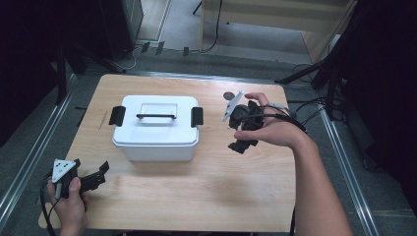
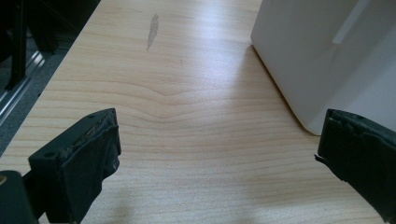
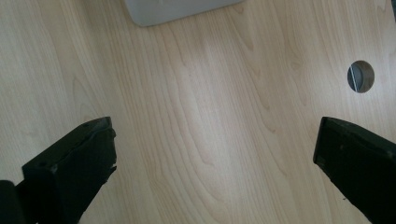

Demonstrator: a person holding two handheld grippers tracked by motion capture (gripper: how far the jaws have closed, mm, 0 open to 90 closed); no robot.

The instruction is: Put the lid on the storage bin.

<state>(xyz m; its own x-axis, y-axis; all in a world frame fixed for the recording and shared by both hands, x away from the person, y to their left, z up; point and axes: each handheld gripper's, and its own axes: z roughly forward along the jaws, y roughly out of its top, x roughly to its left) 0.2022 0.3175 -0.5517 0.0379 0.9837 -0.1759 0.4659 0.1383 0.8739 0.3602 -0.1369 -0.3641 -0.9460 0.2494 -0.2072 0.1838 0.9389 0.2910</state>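
A white box [image 1: 156, 130] with a lid stands on the wooden table [image 1: 196, 196], a little left of the middle and closer to the far edge than to the near edge. The lid has a thin black handle [image 1: 156, 116] across its top and one black clasp [image 1: 117, 115] on the left end and another [image 1: 196, 116] on the right end; both clasps lie against the box. No brand, label or other writing can be read on the box, on the table or on the grippers.

The left gripper [image 1: 101, 172] is held in the person's left hand [image 1: 69, 204] at the near left corner of the table. Its jaws are spread wide and hold nothing. It points toward the box but is apart from it, with bare wood between them. In the left gripper view the two black jaws stand far from each other, and the white wall of the box [image 2: 327, 60] rises just behind the right jaw. A small grey mark [image 2: 152, 31] is on the wood farther ahead.

The right gripper [image 1: 241, 142] is held in the right hand [image 1: 273, 129] to the right of the box, near the right edge of the table, above the surface. Its jaws are also released, wide apart and empty. In the right gripper view they look down at bare wood, one corner of the box [image 3: 173, 9] is at the upper border, and a round hole [image 3: 360, 76] in the table top is at the right. In the high view the same hole [image 1: 228, 95] lies near the far edge, just beside the grey plate of the right gripper.
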